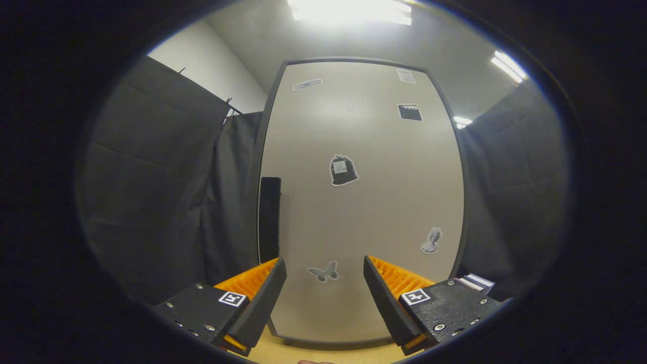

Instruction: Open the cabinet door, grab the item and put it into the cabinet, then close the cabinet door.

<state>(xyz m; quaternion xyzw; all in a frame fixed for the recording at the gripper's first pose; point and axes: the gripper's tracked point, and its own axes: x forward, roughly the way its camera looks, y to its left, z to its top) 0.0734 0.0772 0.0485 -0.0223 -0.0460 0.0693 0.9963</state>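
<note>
Fingers: both are showing nearest the camera, spread well apart and gripping nothing; the gripper [323,283] is pointing at the lower part of the door.
Left cloth: dark booth cloth is hanging to the left of the cabinet, with a pale wall rising behind it.
Handle: a dark upright handle [270,218] is sitting on the door's left edge, its long axis running vertically. It is lying ahead of the left finger, up and a little left of its tip, and apart from it.
Door: the pale door [374,202] is standing shut and facing the camera, its dark frame showing all round. Stickers are dotting it, among them a butterfly [323,272] showing in the gap between the fingers.
Table: a strip of wooden surface [283,351] is running under the door's lower edge, between the fingers' bases.
Item: a small stack of pale flat things [475,282] is peeking out just past the right finger's base, near the door's lower right corner; whether this is the item, I cannot tell.
Right cloth: more dark cloth is hanging right of the cabinet.
Step, as I judge it: opening is not yet begun.
Next move, as I judge it: the open fingers are needing to shift left and up so the vertical handle comes between them.
</note>
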